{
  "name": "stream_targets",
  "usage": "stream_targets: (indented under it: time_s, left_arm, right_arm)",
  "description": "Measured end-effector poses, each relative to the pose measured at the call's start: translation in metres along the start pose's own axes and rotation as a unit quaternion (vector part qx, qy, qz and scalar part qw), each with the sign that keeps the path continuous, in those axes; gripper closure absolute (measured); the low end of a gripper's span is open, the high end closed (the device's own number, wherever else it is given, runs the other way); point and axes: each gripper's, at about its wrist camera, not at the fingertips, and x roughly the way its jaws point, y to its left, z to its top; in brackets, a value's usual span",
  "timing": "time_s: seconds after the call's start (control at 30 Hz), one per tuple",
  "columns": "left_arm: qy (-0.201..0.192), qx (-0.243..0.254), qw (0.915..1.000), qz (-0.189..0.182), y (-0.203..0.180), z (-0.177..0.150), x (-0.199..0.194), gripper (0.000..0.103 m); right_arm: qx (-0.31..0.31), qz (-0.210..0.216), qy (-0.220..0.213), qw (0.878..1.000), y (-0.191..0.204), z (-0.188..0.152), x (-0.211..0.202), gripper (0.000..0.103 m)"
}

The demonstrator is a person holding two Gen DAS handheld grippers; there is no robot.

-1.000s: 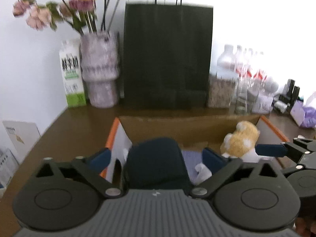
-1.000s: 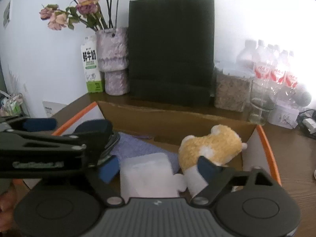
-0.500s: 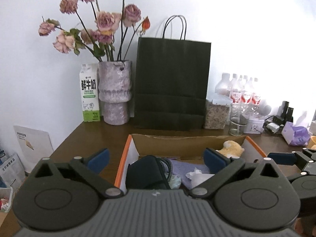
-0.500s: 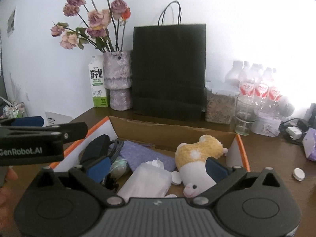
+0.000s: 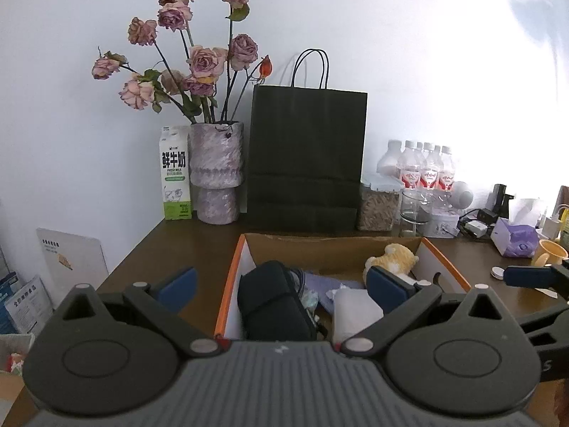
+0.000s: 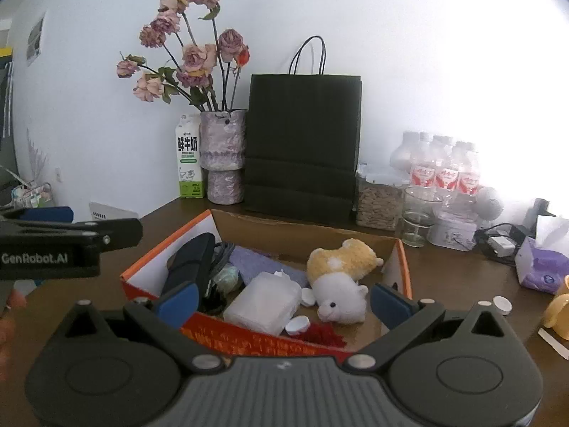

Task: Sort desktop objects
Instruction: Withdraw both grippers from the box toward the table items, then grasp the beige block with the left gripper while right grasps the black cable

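An orange-rimmed cardboard box [image 6: 160, 251] stands on the brown desk. Inside lie a black case [image 6: 192, 259], a purple cloth [image 6: 249, 259], a white tissue pack [image 6: 265, 300] and a yellow-and-white plush toy [image 6: 338, 274]. My right gripper [image 6: 283, 300] hangs open just before the box's near wall, nothing between its fingers. My left gripper [image 5: 281, 284] is open too, hovering short of the box [image 5: 231, 277], with the black case [image 5: 270, 295] and plush toy [image 5: 391, 254] beyond its tips. Each gripper shows at the edge of the other's view.
Against the back wall stand a black paper bag [image 5: 306, 156], a vase of dried roses [image 5: 217, 174], a milk carton [image 5: 174, 178], water bottles [image 5: 423, 170], a grain jar [image 5: 377, 206] and a glass [image 6: 419, 220]. A purple tissue box [image 6: 540, 267], yellow cup [image 6: 560, 309] and white cap [image 6: 501, 304] lie right.
Both grippers have drawn back and up from the box, so more of the desk shows. The black case, earlier close between my left fingers, now lies in the box. The right jaws widened slightly.
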Motion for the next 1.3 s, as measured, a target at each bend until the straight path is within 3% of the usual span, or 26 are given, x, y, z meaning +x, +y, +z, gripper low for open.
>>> stream_targets:
  time_s: [0.5,0.87,1.13,1.3]
  left_arm:
    - [0.03,0.005,0.9995,-0.013,0.003,-0.044,-0.025,0.0]
    - [0.073,0.001,0.9973,-0.004,0.01,-0.088,-0.028,0.0]
    - [0.082,0.001,0.9967,0.0,0.008,-0.091,-0.021,0.0]
    - [0.089,0.001,0.996,0.003,0.004,-0.092,-0.014,0.0]
  right_arm:
    - [0.021,-0.019,0.019,0.999,-0.012,-0.062,-0.041,0.0]
    - [0.04,-0.042,0.074,0.996,-0.032,-0.113,-0.041,0.0]
    - [0.045,-0.055,0.083,0.994,-0.048,-0.119,-0.032,0.003]
    - [0.045,-0.058,0.094,0.993,-0.061,-0.118,-0.022,0.012]
